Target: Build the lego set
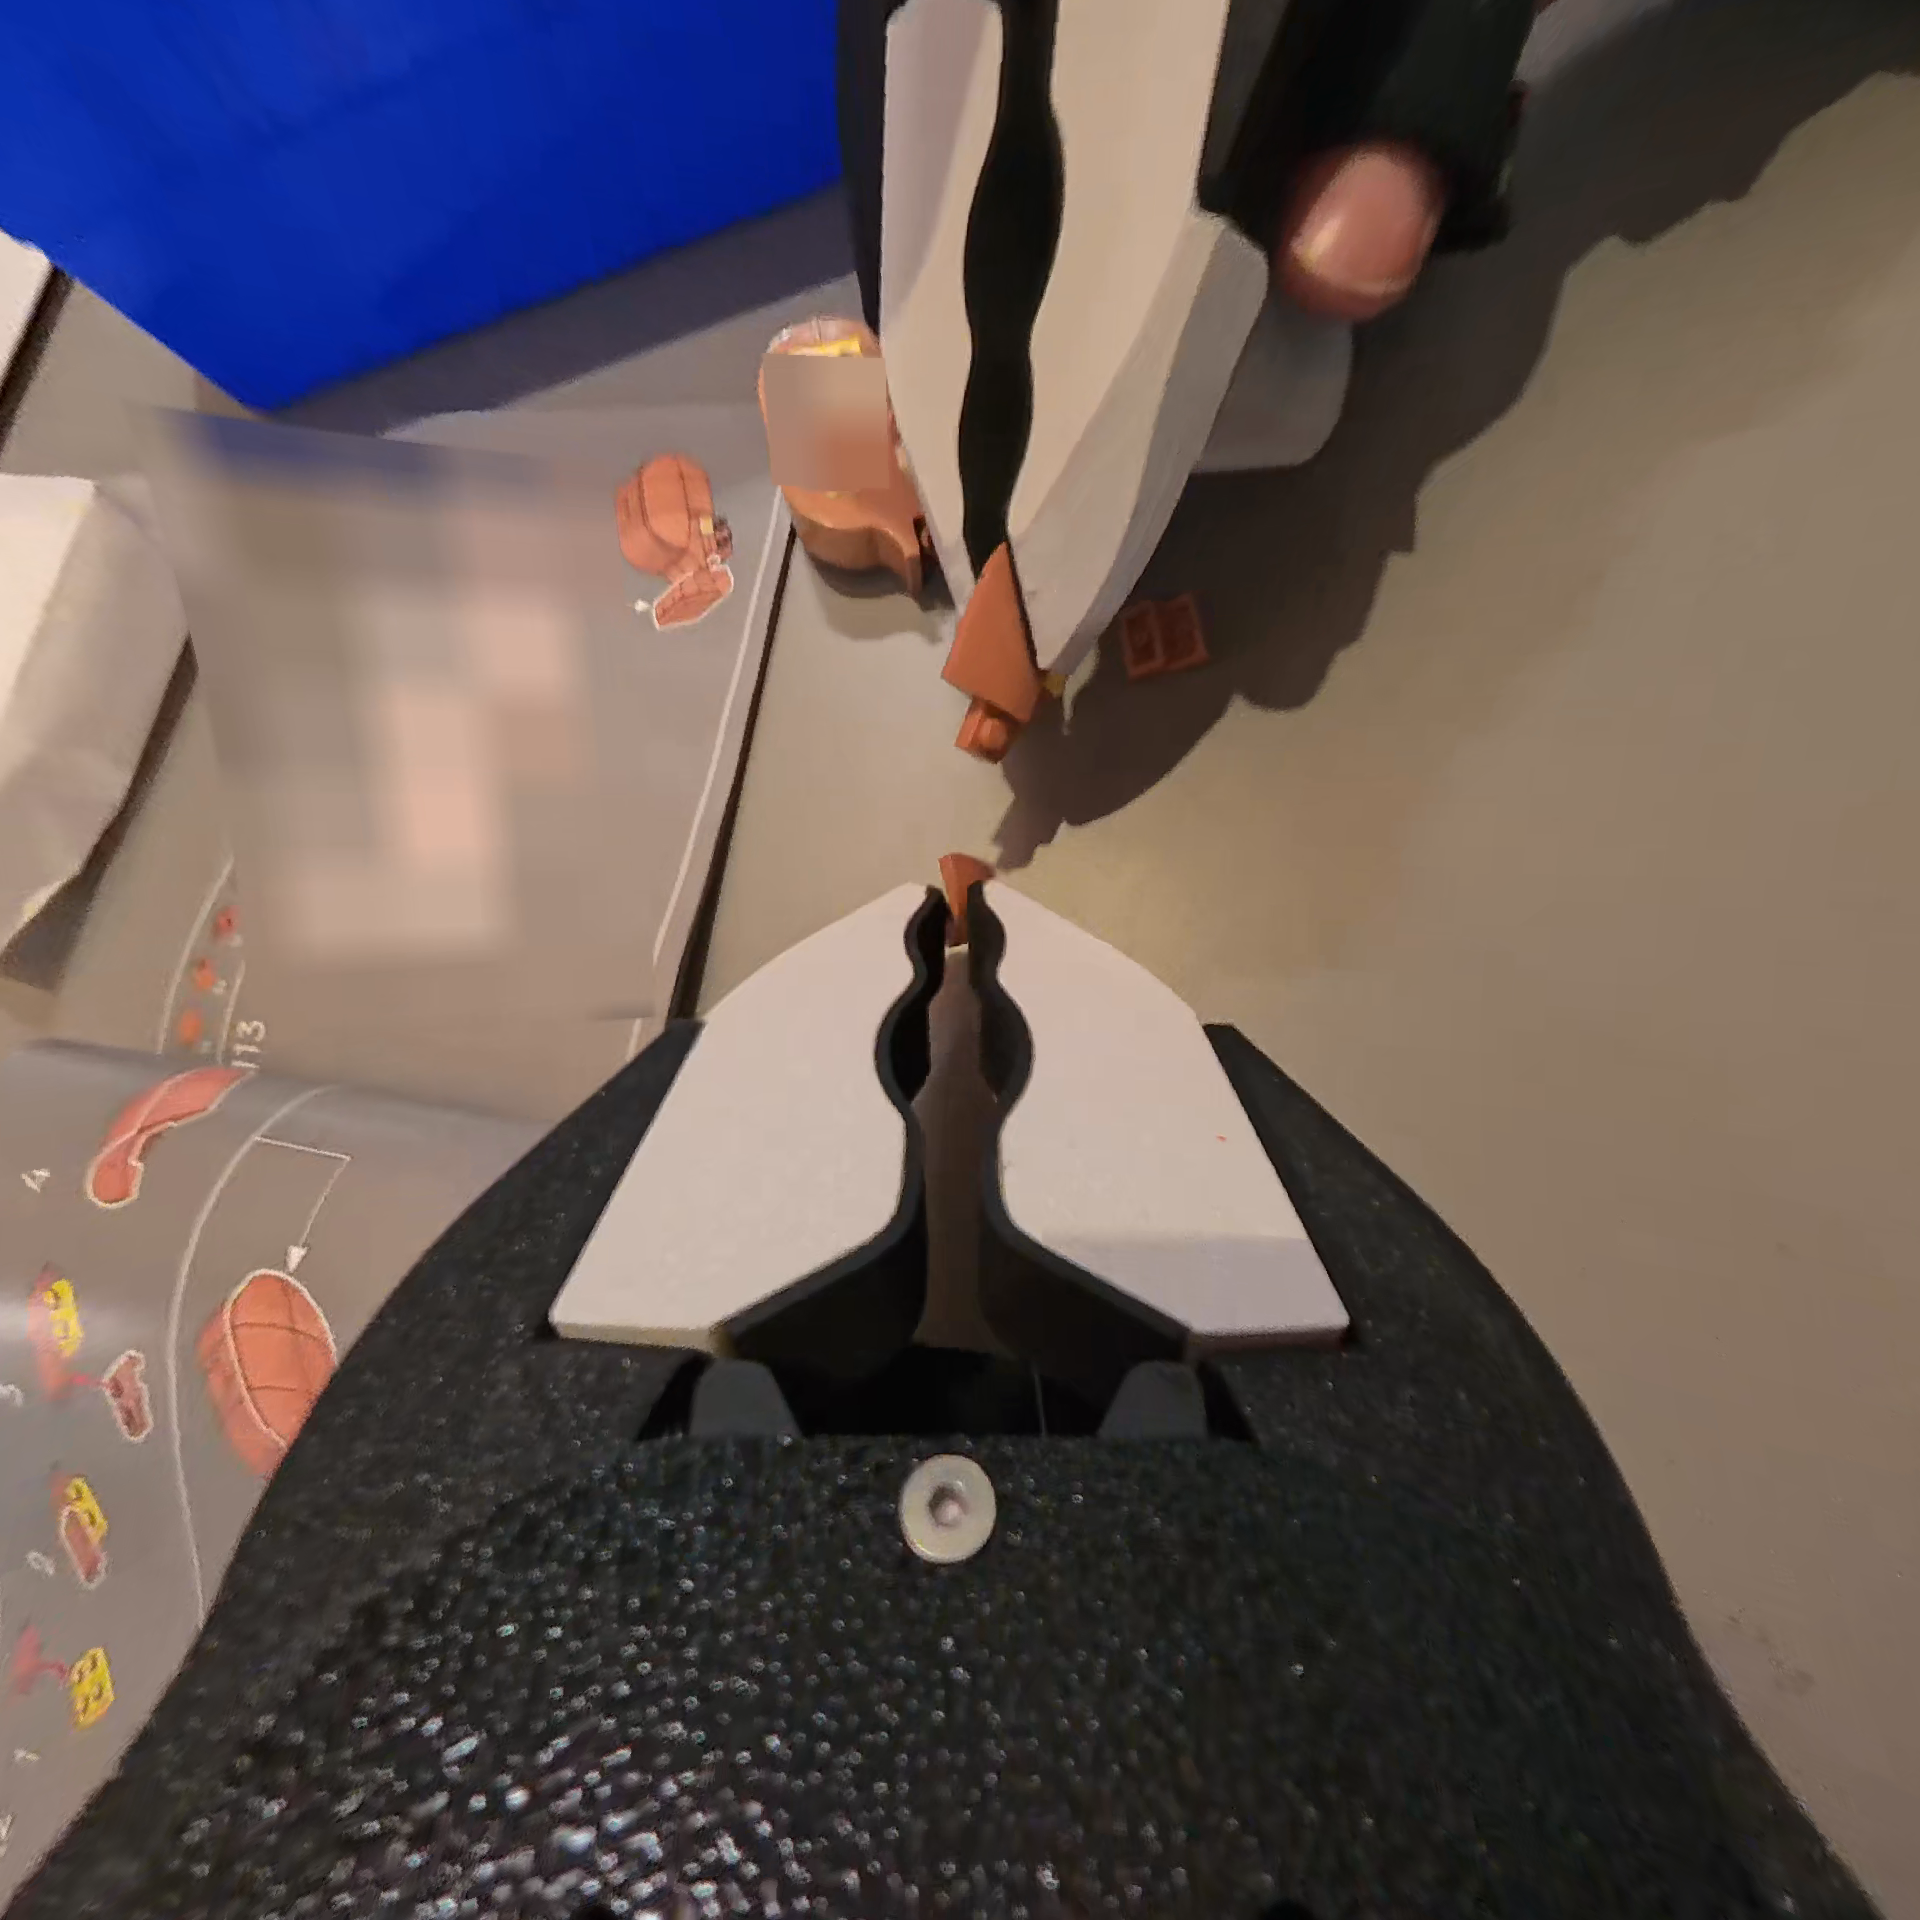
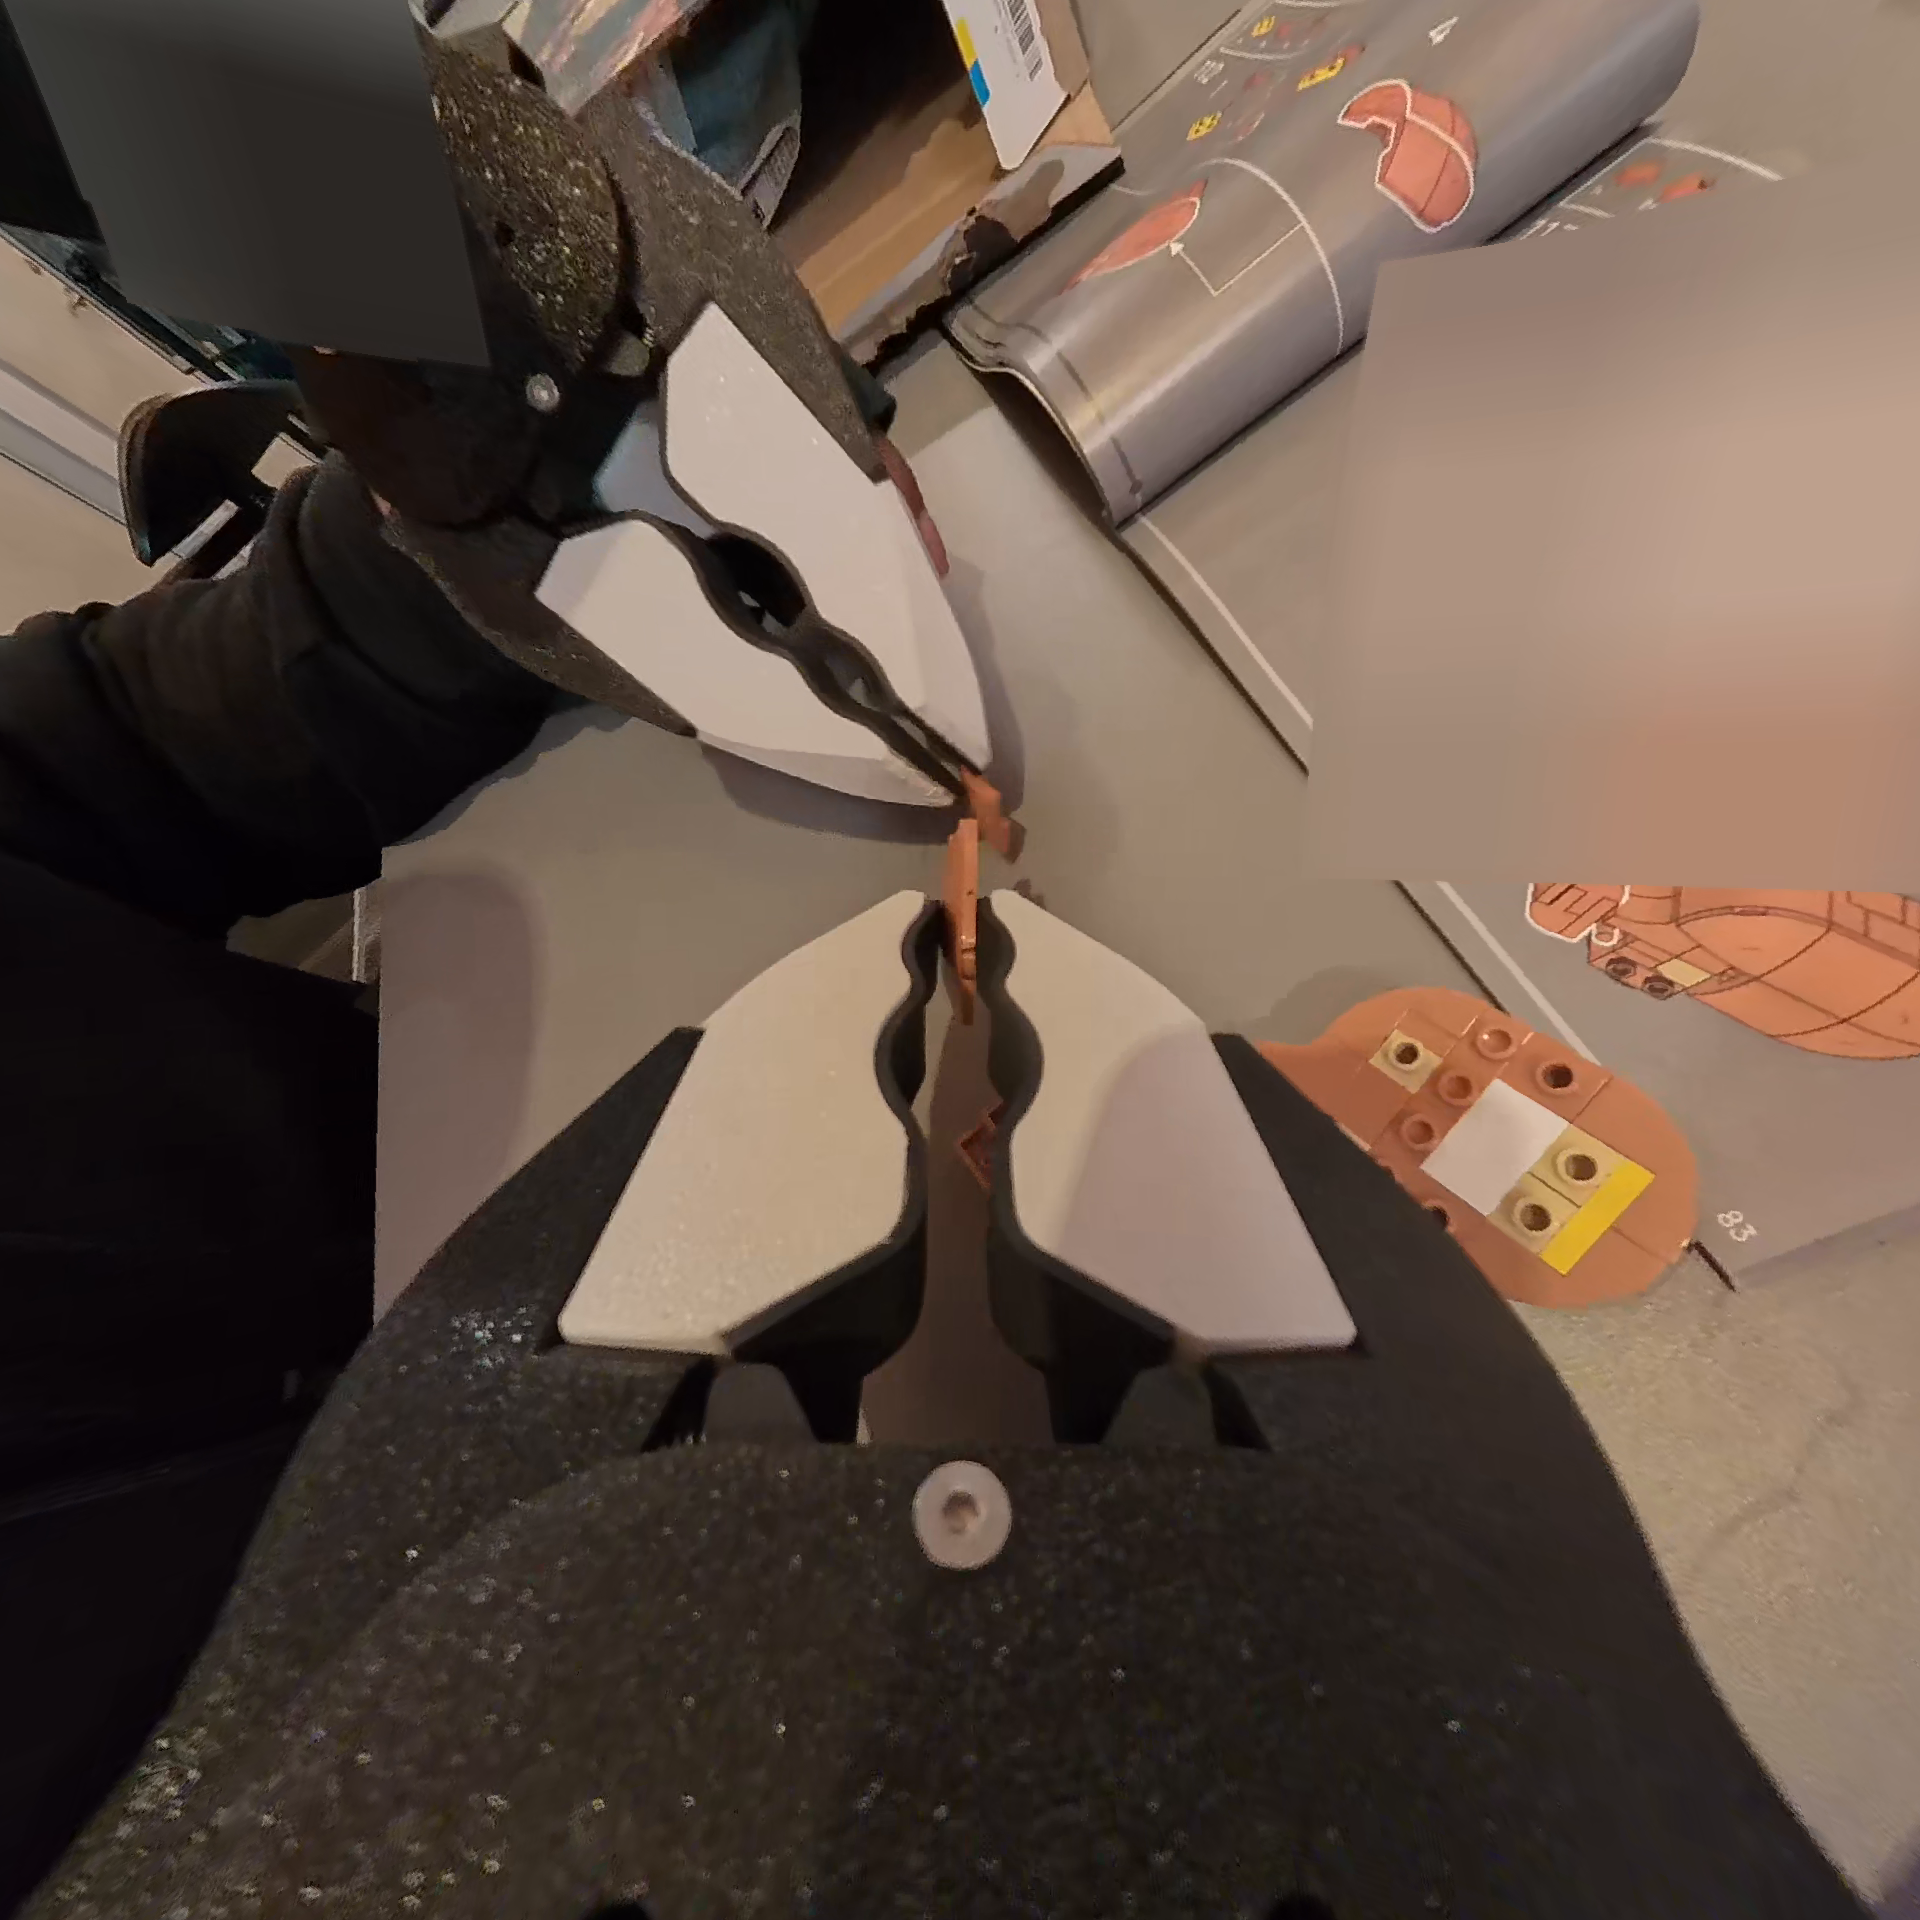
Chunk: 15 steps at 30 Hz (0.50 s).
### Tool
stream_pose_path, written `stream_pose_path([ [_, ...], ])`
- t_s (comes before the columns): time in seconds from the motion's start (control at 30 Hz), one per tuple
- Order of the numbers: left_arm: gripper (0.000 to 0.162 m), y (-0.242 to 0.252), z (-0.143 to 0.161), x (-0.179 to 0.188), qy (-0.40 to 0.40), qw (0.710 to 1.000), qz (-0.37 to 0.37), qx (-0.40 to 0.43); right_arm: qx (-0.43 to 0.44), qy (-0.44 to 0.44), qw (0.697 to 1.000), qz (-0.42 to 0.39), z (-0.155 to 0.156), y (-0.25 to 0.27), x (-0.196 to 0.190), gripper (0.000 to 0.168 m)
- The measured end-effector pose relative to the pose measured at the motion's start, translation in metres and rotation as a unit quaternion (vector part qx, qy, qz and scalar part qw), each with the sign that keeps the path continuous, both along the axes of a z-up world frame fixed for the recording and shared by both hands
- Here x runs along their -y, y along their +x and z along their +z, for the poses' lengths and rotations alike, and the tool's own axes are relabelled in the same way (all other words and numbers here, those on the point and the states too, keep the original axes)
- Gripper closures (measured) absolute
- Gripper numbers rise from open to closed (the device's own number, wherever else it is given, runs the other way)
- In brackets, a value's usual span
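While each gripper's fingers pinch a brown piece (image 1: 958,896), the pieces seemingly meet tip-to-tip.

Your left gripper (image 1: 964,902) pinches a small reddish-brown piece (image 1: 958,883) at its fingertips, and your right gripper (image 2: 964,914) clamps a longer reddish-brown piece (image 2: 964,940) edge-on; the two nearly meet above the table. The rounded brown body (image 2: 1481,1138), studs up with tan and yellow bricks, lies beside the open instruction booklet (image 2: 1226,343), a loose brown plate (image 1: 1166,636) nearby
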State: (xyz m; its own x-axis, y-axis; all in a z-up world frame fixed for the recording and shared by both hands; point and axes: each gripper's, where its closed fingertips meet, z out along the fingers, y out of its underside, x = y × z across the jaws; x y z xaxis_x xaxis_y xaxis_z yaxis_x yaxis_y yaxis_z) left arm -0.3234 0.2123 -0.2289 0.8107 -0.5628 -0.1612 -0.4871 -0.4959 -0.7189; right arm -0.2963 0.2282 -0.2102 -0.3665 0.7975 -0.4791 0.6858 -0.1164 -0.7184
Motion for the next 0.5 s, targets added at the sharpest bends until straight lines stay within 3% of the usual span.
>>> stream_pose_path([
  [0.5,0.162,0.022,0.000,0.008,-0.007,0.998,-0.061,0.000,0.010,0.082,0.996,0.034,-0.016,0.006,0.005,0.162],
])
